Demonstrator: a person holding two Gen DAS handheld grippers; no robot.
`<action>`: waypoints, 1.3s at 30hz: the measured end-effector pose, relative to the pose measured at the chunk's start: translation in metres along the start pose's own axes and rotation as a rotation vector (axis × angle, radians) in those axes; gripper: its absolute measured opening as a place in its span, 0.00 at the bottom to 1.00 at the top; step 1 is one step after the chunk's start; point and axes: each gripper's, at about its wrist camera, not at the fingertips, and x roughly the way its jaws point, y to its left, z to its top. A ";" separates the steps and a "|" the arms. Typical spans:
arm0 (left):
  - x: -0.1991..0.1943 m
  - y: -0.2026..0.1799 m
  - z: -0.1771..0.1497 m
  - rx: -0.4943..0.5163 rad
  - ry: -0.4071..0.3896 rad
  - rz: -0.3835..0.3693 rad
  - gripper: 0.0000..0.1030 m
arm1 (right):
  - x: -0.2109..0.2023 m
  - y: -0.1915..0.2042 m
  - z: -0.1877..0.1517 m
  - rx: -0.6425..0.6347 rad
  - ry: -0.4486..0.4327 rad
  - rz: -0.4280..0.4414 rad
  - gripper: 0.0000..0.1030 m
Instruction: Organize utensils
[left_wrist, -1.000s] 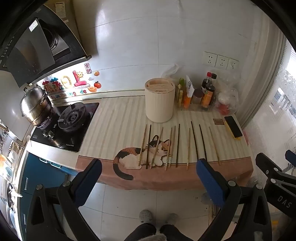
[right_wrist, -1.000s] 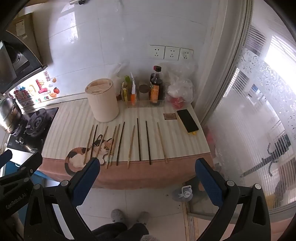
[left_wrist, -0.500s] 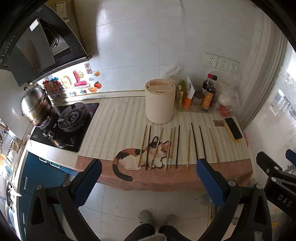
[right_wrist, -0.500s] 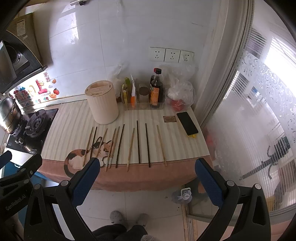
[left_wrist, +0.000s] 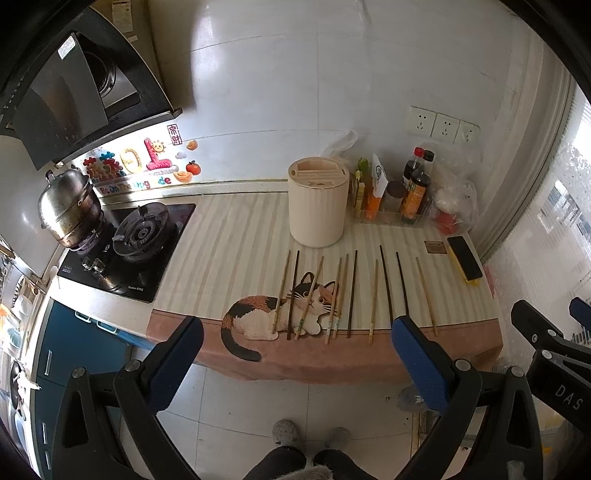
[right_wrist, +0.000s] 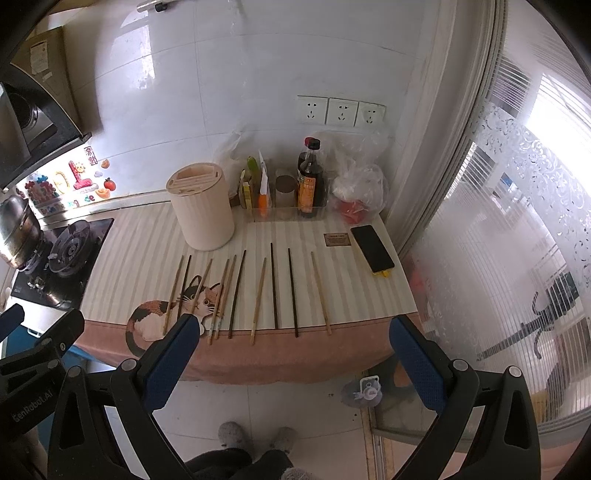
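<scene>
Both tongs, left (left_wrist: 295, 354) and right (right_wrist: 291, 350), sit slightly closer to the tabletop (left_wrist: 236, 236) than before, spread and empty; chopsticks (left_wrist: 375, 299) lie in a row.

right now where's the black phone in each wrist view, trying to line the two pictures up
Left wrist view: the black phone lies at the right end of the counter, right of the chopsticks.
Right wrist view: the black phone lies right of centre, near the counter's right edge, by the frosted glass.
Shared landmark: the cream utensil holder, standing behind the chopsticks.
</scene>
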 end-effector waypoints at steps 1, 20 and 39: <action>-0.001 0.000 -0.006 0.000 -0.004 0.001 1.00 | 0.000 0.000 0.000 0.000 0.000 0.000 1.00; 0.007 -0.004 -0.003 -0.003 -0.006 -0.013 1.00 | 0.004 -0.004 0.002 0.005 -0.010 -0.002 1.00; 0.003 -0.010 0.006 -0.003 -0.017 -0.019 1.00 | -0.001 -0.003 0.005 0.004 -0.025 -0.001 1.00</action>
